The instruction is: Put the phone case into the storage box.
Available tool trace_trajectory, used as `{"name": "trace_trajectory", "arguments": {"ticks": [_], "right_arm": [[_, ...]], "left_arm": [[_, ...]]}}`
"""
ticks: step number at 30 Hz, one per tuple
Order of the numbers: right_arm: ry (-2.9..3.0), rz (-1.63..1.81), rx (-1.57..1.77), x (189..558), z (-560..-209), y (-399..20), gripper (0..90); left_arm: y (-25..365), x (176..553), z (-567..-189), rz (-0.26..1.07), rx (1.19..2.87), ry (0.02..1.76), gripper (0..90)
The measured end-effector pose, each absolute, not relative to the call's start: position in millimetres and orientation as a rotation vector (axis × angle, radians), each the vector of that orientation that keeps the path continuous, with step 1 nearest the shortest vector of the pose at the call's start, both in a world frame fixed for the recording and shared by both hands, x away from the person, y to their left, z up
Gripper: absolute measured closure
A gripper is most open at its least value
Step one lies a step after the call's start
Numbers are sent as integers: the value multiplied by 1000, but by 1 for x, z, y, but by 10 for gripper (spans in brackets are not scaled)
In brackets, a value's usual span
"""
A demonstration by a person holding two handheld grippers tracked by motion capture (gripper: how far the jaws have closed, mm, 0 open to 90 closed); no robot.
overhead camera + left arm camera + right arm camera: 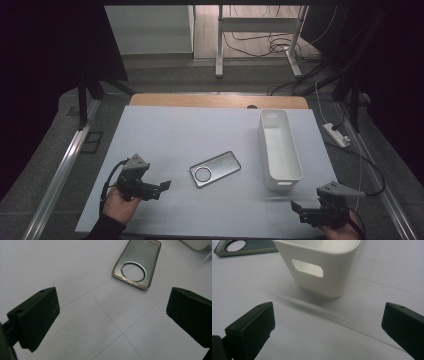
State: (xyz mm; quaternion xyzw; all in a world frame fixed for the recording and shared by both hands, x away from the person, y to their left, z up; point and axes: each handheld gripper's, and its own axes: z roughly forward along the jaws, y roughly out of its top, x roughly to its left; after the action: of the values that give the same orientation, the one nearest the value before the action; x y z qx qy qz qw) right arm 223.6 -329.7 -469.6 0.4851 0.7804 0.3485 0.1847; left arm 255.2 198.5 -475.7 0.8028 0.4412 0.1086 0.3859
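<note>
**Phone case lies flat between two wide-open grippers**

A white bin (280, 150) stands on the right half of the white table (175, 135), long side running away from the person, nothing inside it that the high view can make out. A phone case (215, 169) lies flat near the middle of the table, just left of the bin and apart from it, its round camera ring toward the person's left. Nothing lies between the case and the left gripper (162, 186), which sits at the near left, held in a hand (120, 202). The right gripper (296, 206) hovers at the near right corner, just before the bin's near end.

The left gripper view shows the case (137, 263) close up: grey, see-through, with small side buttons on its near edge, and thin lines crossing the table surface. The right gripper view shows the oblong handle slot in the bin's (322, 267) near end wall, and a corner of the case (244, 247) off to the left behind it.

Both pairs of jaws stand wide apart, holding nothing and touching nothing.
</note>
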Motion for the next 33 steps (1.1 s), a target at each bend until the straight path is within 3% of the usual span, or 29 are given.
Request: {"name": "trace_trajectory", "arguments": {"ticks": [33], "right_arm": [[2211, 980, 1364, 224, -470, -329, 0]], "left_arm": [[153, 304, -472, 234, 2165, 1005, 0]]}}
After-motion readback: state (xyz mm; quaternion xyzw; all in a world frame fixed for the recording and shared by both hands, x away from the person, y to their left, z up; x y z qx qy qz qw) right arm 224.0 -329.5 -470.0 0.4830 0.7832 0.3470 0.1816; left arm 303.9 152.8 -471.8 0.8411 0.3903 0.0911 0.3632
